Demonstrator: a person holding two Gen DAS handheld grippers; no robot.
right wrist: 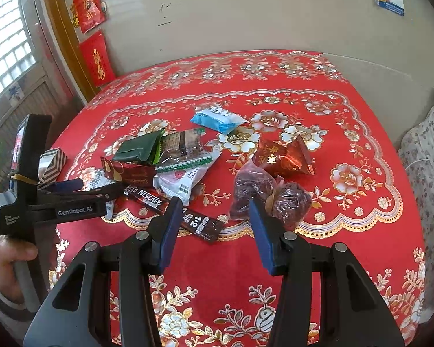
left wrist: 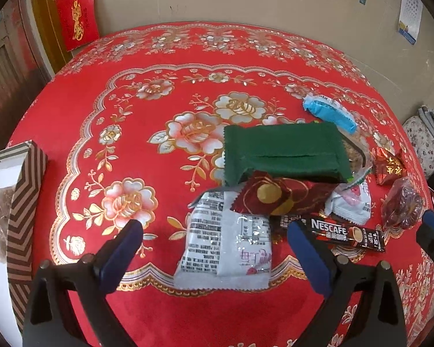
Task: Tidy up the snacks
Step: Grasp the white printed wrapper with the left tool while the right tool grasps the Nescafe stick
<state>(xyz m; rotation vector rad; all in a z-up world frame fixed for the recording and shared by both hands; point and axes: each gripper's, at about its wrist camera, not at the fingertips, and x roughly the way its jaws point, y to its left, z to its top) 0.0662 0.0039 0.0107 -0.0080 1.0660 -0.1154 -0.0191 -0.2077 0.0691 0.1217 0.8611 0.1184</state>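
Observation:
A pile of snack packets lies on the red flowered tablecloth. My left gripper hangs open over a silver printed packet, which lies between its wide-apart fingers with the pads off it. Behind it are a dark red gold-printed wrapper, a green packet, a blue packet and a Nescafe stick. My right gripper is open above the end of the Nescafe stick. Its right finger overlaps a clear bag of red dates.
A brown-and-white striped box with a white inside stands at the table's left edge and holds a clear bag. A red foil candy box and a white packet lie near the pile. A hand holds the left gripper.

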